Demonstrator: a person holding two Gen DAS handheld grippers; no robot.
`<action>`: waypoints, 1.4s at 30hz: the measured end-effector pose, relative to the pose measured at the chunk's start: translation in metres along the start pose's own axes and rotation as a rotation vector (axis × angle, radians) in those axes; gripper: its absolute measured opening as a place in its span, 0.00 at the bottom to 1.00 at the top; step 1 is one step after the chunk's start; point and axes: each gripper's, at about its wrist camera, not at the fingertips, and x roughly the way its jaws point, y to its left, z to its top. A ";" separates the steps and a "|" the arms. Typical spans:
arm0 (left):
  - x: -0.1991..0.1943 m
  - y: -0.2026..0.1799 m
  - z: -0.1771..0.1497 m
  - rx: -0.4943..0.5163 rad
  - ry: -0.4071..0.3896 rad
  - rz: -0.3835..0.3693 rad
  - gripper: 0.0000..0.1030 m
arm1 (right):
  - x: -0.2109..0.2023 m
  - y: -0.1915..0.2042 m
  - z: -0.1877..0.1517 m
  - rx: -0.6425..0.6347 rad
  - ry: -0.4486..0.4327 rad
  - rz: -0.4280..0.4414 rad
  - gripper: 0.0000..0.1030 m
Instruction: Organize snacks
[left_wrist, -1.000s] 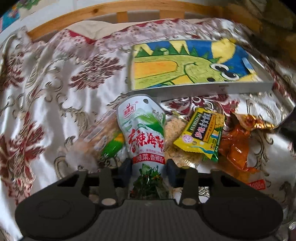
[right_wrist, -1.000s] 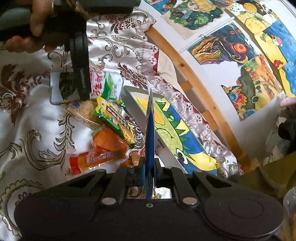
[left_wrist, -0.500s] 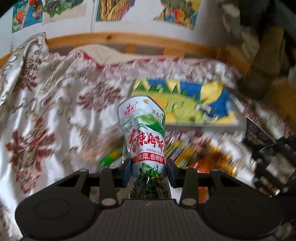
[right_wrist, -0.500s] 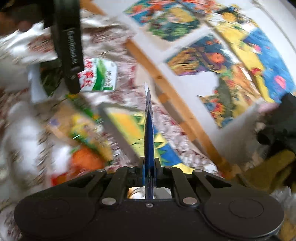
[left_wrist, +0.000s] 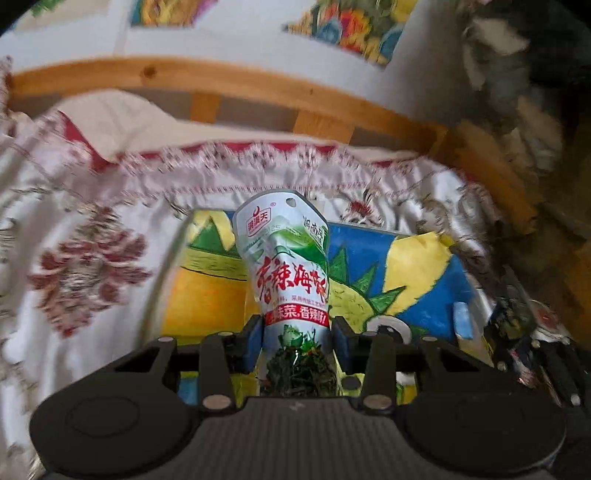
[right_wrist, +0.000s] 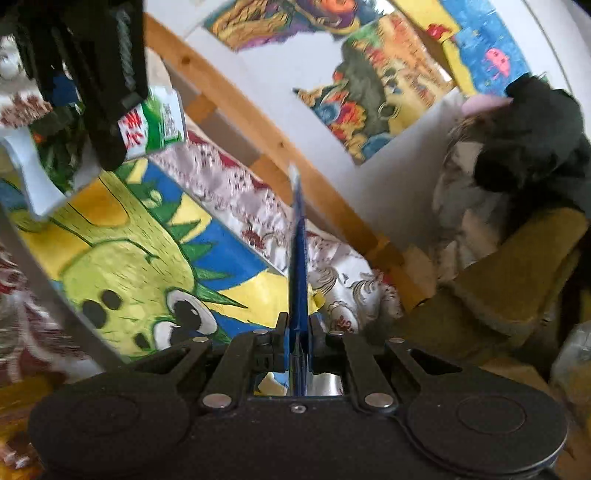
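The left gripper (left_wrist: 295, 341) clamps a green-and-white seaweed snack pouch (left_wrist: 286, 266) at lower centre, above the painted box (left_wrist: 207, 295). The right gripper (right_wrist: 297, 343) is clenched on a thin blue flap (right_wrist: 299, 258) (seen edge-on). Only the right view shows the box's cartoon eyes and the pouch's back at upper left. The wooden rail (left_wrist: 236, 83) borders the patterned cloth (left_wrist: 88, 258).

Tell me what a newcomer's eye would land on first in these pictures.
First comes the green and white snack pouch, held upright in the left gripper over a box painted with a bright cartoon dinosaur, lying on the flowered bedspread. Next, the right gripper is pinched shut on a thin blue flap, with colourful drawings on the wall behind.
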 end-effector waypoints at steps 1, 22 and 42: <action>0.013 -0.001 0.003 -0.006 0.022 0.009 0.42 | 0.010 -0.001 0.001 -0.003 0.020 0.022 0.13; -0.078 0.028 -0.041 -0.006 -0.124 0.226 1.00 | -0.087 -0.070 -0.007 0.530 -0.006 0.324 0.99; -0.258 0.012 -0.178 0.090 -0.191 0.376 1.00 | -0.286 -0.085 -0.041 0.886 0.040 0.258 0.99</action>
